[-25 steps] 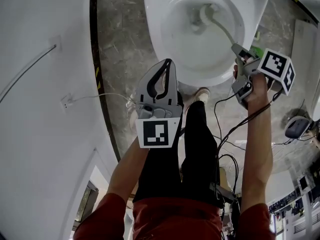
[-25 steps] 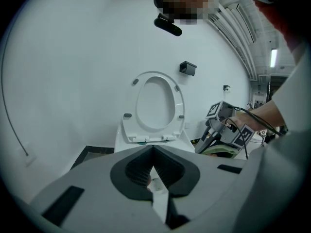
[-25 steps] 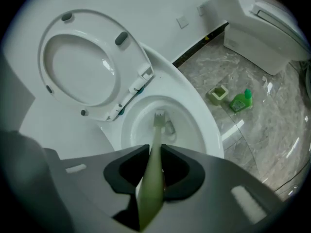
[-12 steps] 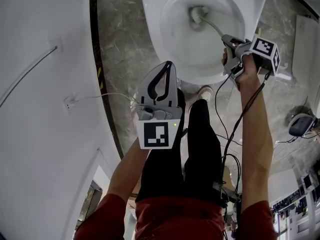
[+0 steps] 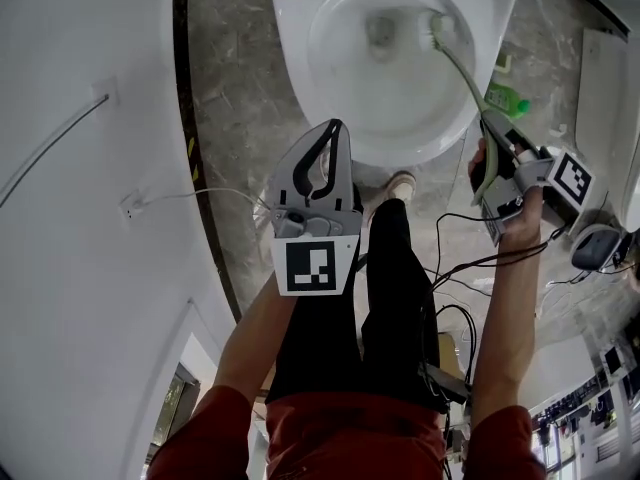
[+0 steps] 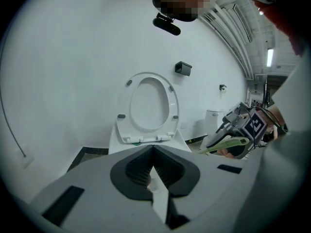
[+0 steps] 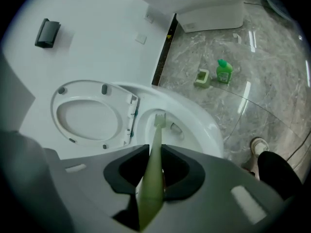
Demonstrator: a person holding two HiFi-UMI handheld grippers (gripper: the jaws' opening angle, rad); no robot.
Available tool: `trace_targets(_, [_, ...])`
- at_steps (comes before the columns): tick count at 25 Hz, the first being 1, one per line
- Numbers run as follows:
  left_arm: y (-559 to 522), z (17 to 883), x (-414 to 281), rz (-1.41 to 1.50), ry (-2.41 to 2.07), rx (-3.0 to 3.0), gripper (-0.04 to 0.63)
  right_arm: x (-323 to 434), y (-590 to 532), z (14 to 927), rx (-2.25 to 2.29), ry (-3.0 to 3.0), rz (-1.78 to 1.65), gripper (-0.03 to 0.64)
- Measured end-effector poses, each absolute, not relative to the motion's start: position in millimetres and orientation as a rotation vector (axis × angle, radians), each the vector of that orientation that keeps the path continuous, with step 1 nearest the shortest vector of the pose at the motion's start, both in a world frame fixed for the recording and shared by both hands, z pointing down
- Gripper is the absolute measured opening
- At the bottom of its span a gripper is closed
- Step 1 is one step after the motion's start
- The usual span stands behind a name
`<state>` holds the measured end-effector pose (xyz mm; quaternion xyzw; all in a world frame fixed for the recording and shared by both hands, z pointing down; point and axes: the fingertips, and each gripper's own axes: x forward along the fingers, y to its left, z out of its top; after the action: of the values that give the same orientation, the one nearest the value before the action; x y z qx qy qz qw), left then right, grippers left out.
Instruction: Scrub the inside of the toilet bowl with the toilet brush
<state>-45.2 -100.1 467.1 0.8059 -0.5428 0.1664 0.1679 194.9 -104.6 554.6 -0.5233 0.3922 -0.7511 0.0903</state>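
The white toilet bowl (image 5: 335, 88) lies open at the top of the head view, its seat and lid (image 7: 87, 113) raised. A pale green toilet brush handle (image 5: 463, 71) slants into the bowl, with the white bristle head (image 5: 437, 30) against the bowl's right inner wall. My right gripper (image 5: 497, 138) is shut on the handle's lower end, just outside the rim. In the right gripper view the handle (image 7: 151, 174) runs between the jaws to the head (image 7: 160, 119). My left gripper (image 5: 325, 153) hangs in front of the bowl, shut on nothing.
A green bottle (image 5: 507, 98) and a small box (image 7: 202, 76) stand on the marble floor right of the bowl. Black cables (image 5: 470, 268) trail by the person's shoe (image 5: 400, 186). A white wall (image 5: 80, 218) closes the left side. A second toilet (image 7: 214, 4) stands farther back.
My right gripper has pulled back toward me and to the right. The brush head has slid from the drain area to the bowl's right wall. The left gripper has stayed still.
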Motion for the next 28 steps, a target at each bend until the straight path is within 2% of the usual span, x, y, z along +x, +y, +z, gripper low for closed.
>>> trace_targets(6, [-89,439,-17,0.45,-1.529,2.309,0.006,186,-105,569,-1.505,1.085,-2.237,0.089])
trace_targets(12, [-109,456,-17,0.437,-1.521,2.34,0.006,132,-115,646,-1.499,1.022,-2.266,0.089])
trace_targets(18, [-109,453,-23,0.426,-1.552,2.316,0.006,142,-104,617,-1.524,1.091,-2.235,0.089])
trace_targets(23, [-97,464,-27,0.44,-1.557,2.276,0.006,166,-93,588,-1.873,1.873,-2.108,0.089])
trace_targets(26, [-93,464,-24,0.434,-1.556,2.271,0.006,167,-95,589,-2.052,2.395,-1.89,0.089])
trace_targets(28, [-91,462,-20,0.43,-1.547,2.282,0.006,166,-99,591,-2.168,2.79,-1.622,0.089])
